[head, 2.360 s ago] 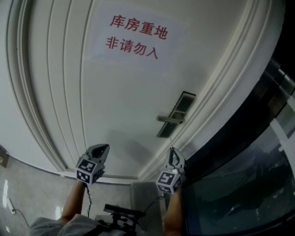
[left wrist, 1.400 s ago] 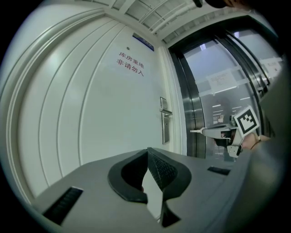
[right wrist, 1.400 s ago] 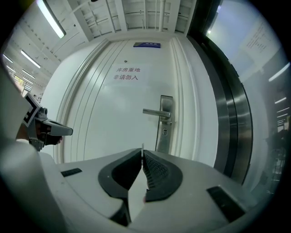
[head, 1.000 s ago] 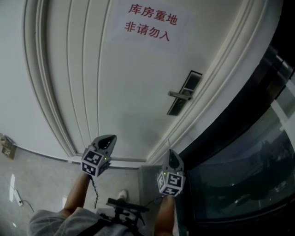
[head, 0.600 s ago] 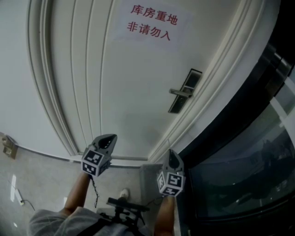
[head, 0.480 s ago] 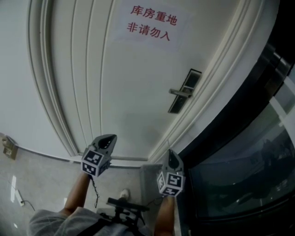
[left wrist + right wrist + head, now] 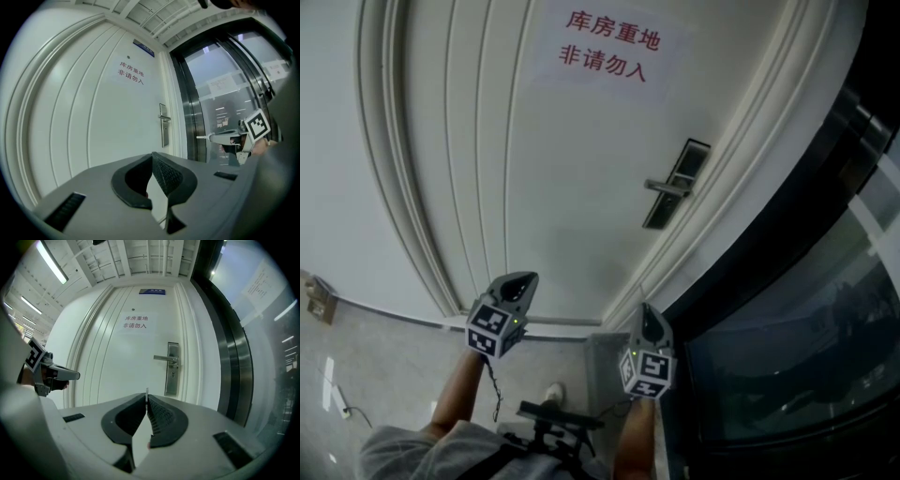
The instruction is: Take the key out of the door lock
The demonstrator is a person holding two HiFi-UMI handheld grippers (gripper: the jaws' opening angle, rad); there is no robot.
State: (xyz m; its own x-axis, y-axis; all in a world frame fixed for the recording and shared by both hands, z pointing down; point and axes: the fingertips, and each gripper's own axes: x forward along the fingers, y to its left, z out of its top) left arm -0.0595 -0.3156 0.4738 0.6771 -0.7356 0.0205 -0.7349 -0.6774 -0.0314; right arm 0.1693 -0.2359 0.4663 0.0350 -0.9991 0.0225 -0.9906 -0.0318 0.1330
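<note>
The white door [image 7: 572,169] carries a steel lock plate [image 7: 676,185] with a lever handle [image 7: 165,358]; no key shows in its keyhole [image 7: 172,374]. My right gripper [image 7: 645,307] hangs well below the lock, near the door frame. It is shut on a thin key [image 7: 146,391], whose blade sticks out past the tips [image 7: 642,292]. My left gripper [image 7: 525,278] is shut and holds nothing, level with the right one and to its left. From the left gripper view, the lock plate [image 7: 163,131] is far ahead and the right gripper [image 7: 212,137] is at the right.
A paper sign with red print [image 7: 607,47] is stuck high on the door. Right of the door run a dark metal frame and glass panels [image 7: 787,309]. The person's forearms and a shoe [image 7: 549,394] show above the pale floor.
Since the oldest frame the view has shifted and the lock now sits farther from the right gripper. Over the last second both grippers have stayed almost still.
</note>
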